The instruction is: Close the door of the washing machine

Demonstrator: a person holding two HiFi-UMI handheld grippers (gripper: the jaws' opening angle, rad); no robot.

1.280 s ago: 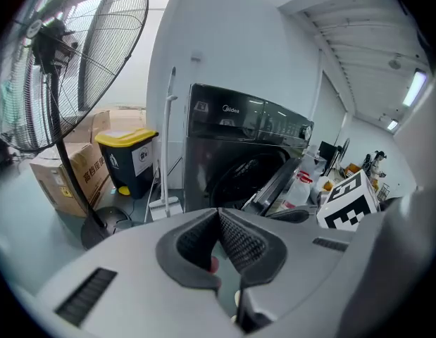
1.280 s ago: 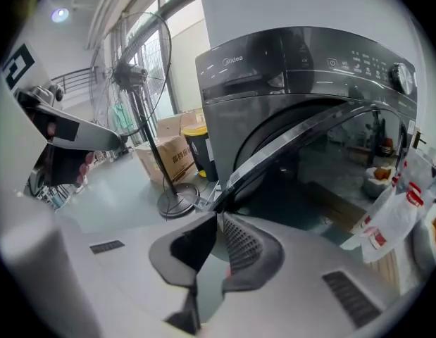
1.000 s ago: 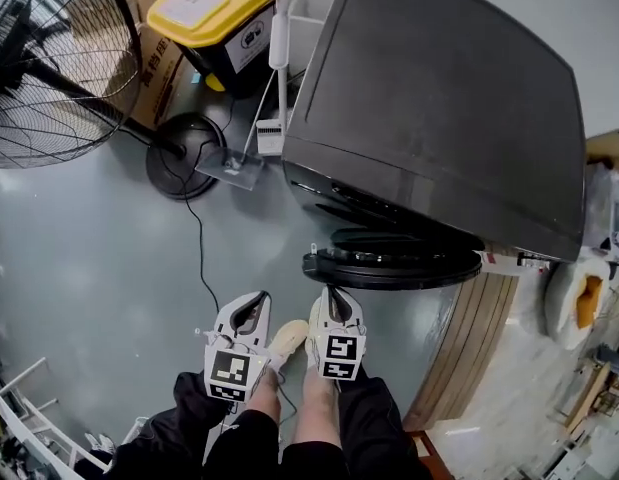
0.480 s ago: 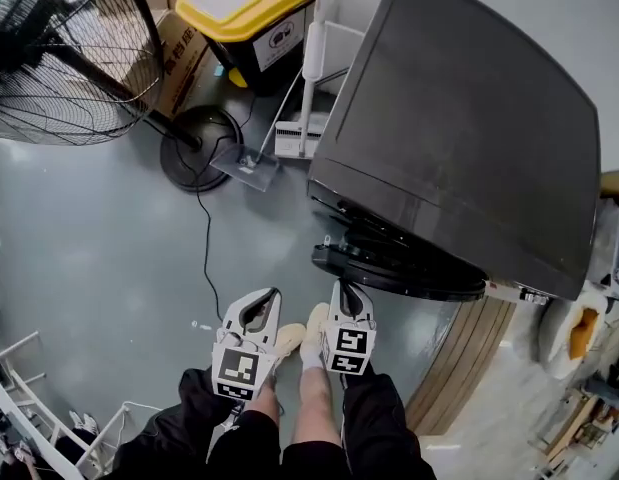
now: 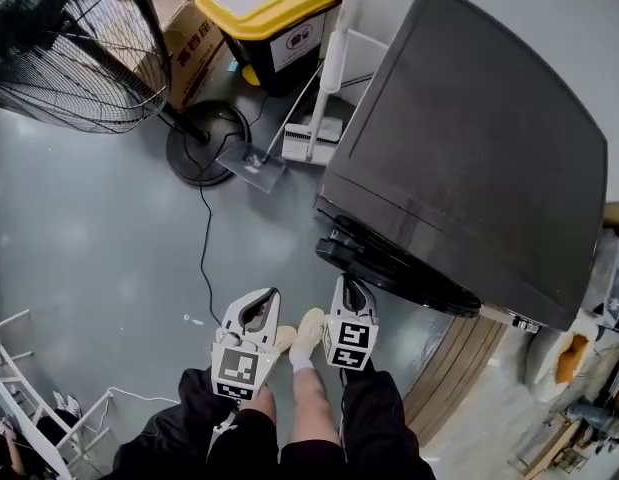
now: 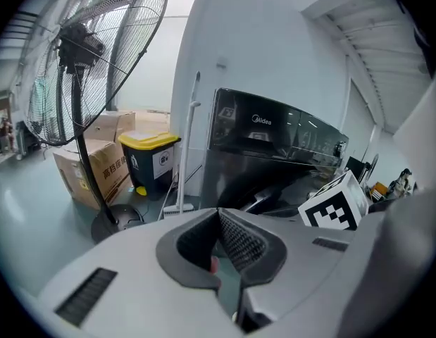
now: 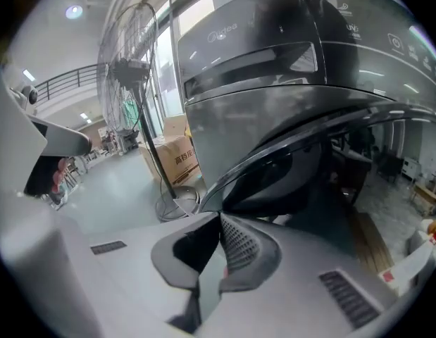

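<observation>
The dark grey washing machine (image 5: 469,158) stands at the right of the head view. Its round black door (image 5: 399,268) hangs ajar, close against the machine's front. My right gripper (image 5: 351,286) is shut and empty, its tip right at the door's near left edge; contact cannot be told. In the right gripper view the door's curved rim (image 7: 295,160) arches just beyond the shut right gripper (image 7: 220,217). My left gripper (image 5: 261,306) hovers over the floor to the left, shut with nothing in it. From the left gripper (image 6: 218,213) the washing machine (image 6: 274,146) lies ahead.
A standing fan (image 5: 69,48) with a round base (image 5: 204,143) and a floor cord (image 5: 202,248) is at the left. A yellow-lidded bin (image 5: 274,8), a cardboard box (image 5: 194,53) and a white mop (image 5: 319,98) stand behind. Wooden boards (image 5: 454,368) lie right of my feet.
The door has swung in toward the machine's front and sticks out less. My right gripper has moved forward with its edge. The left gripper has shifted only slightly.
</observation>
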